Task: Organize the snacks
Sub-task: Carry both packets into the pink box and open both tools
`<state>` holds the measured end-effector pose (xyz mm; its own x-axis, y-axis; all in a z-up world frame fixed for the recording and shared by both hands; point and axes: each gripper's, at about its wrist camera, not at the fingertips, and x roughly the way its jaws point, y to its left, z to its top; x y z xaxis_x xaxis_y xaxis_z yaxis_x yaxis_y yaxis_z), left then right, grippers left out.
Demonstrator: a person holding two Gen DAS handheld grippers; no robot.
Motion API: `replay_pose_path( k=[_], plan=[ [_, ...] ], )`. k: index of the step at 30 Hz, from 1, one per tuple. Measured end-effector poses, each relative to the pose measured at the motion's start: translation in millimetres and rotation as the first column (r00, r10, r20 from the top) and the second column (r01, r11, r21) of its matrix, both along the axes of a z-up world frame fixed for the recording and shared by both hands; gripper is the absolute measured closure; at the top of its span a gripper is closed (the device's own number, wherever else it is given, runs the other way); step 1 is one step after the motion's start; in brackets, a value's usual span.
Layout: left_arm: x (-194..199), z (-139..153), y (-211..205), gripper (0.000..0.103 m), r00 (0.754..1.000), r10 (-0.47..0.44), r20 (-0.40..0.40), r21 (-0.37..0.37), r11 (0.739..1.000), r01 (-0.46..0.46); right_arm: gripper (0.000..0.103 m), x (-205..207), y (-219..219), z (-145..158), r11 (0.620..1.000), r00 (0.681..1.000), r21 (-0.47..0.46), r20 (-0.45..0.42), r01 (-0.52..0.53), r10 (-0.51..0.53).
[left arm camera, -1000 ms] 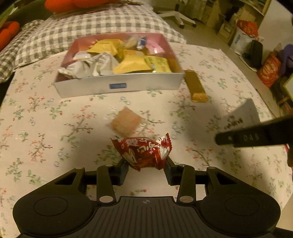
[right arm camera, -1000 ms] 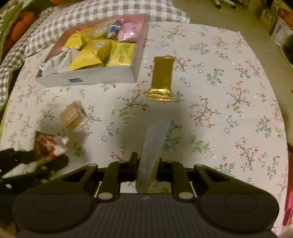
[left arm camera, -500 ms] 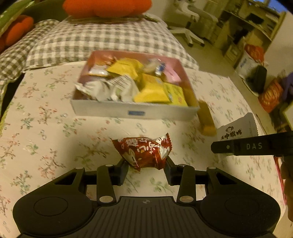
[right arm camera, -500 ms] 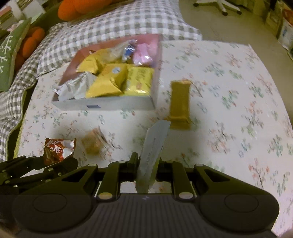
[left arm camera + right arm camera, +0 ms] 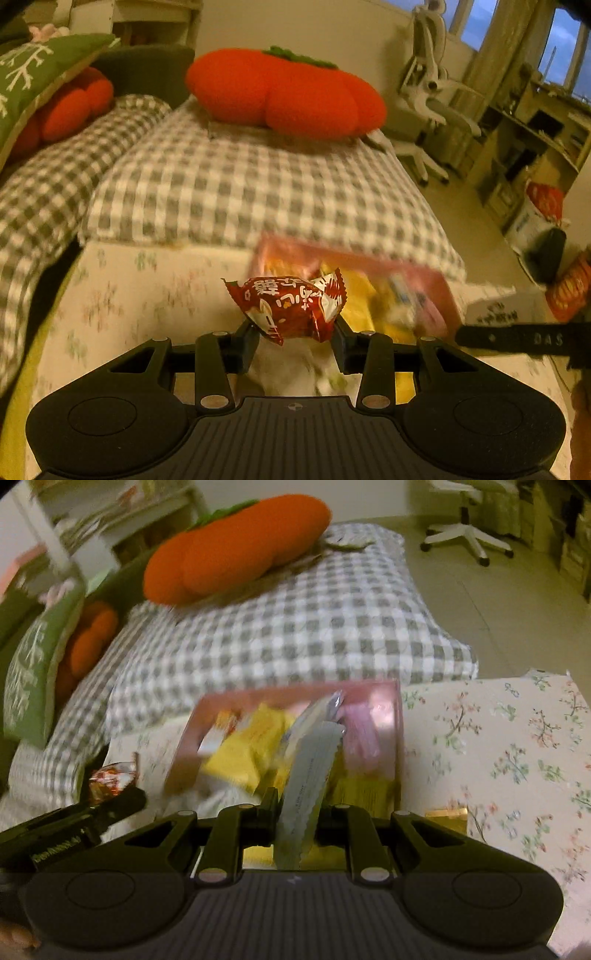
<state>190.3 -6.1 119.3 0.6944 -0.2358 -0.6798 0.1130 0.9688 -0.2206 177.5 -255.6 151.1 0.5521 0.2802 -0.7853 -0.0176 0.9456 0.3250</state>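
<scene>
Two packets are carried at once: the left gripper (image 5: 297, 332), part open, pinches a red snack packet (image 5: 290, 308) at frame centre, and the right gripper (image 5: 295, 814), fully closed, clamps a thin silver sachet (image 5: 308, 782). Both hover by the pink box (image 5: 397, 738), already heaped; a careless release could let either slide off onto the floral cloth (image 5: 517, 746).

Motion blur smears the pink snack box (image 5: 424, 280) and the yellow packets (image 5: 243, 757) inside it, so no print on them can be read. The left gripper's body hides the box's near wall, and the gold bar (image 5: 447, 818) shows only a corner past the right gripper's frame. The white swivel chair (image 5: 465, 535) is cut off by the top edge.
</scene>
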Motion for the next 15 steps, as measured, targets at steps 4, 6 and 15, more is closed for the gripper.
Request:
replay_pose_path(
  k=[4,6,15],
  plan=[
    [26.1,-15.4,-6.2,0.064,1.000,-0.017,0.020,0.033,0.999,0.016,0.087,5.0,-6.4,-21.5,0.997,0.998,-0.043,0.031,0.056,-0.055],
    [32.5,-24.0,-12.2,0.064,0.999,-0.036,0.022,0.050,0.998,0.034,0.087,5.3,-6.2,-26.7,0.994,0.996,-0.091,0.059,0.066,-0.060],
    [41.0,-37.6,-23.8,0.048,0.996,-0.073,0.048,0.119,0.991,0.067,0.077,5.2,1.8,-34.8,0.978,0.992,-0.203,0.127,0.045,-0.019]
  ],
)
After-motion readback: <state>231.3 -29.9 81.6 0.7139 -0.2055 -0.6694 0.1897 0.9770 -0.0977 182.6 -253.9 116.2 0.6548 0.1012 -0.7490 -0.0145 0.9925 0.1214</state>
